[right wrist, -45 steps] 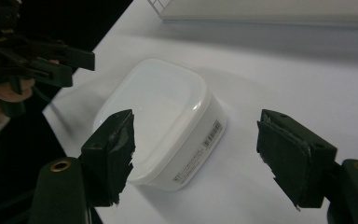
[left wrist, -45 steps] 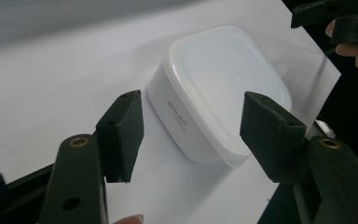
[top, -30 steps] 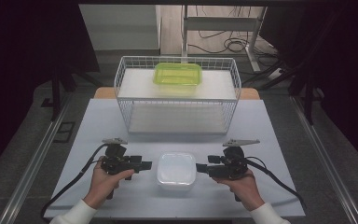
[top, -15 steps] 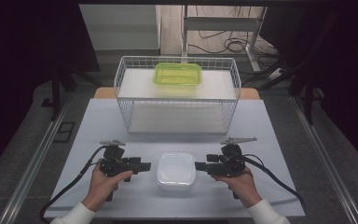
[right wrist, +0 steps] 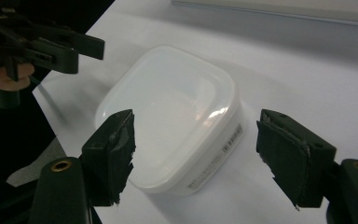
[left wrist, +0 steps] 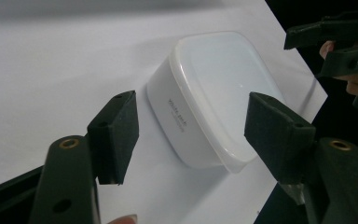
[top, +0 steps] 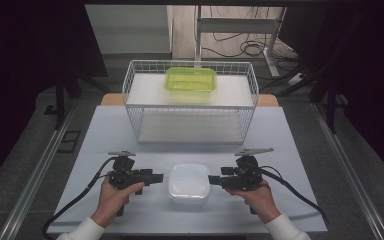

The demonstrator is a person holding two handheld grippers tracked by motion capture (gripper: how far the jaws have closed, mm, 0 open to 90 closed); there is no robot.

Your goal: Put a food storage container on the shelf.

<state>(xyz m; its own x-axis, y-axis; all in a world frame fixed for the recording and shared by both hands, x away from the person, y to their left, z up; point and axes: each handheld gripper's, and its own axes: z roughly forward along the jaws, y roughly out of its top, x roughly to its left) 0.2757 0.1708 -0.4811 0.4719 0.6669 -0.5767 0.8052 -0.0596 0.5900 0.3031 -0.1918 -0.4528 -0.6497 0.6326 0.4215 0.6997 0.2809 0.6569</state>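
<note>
A white lidded plastic container (top: 189,182) sits on the white table near the front edge. My left gripper (top: 158,178) lies level just left of it, jaws open and pointing at its side without touching. My right gripper (top: 213,180) mirrors it on the right, also open and apart from the box. In the left gripper view the container (left wrist: 214,93) stands ahead of the open gripper (left wrist: 196,133), with the other gripper (left wrist: 340,42) beyond. In the right gripper view the container (right wrist: 177,112) lies ahead of the spread gripper (right wrist: 200,151), and the left gripper (right wrist: 42,42) is at the top left.
A white wire basket (top: 139,125) stands at the middle back of the table, with a green lidded container (top: 190,80) on its upper level. Cables trail from both grippers toward the front corners. Dark floor and metal rails flank the table (top: 290,135).
</note>
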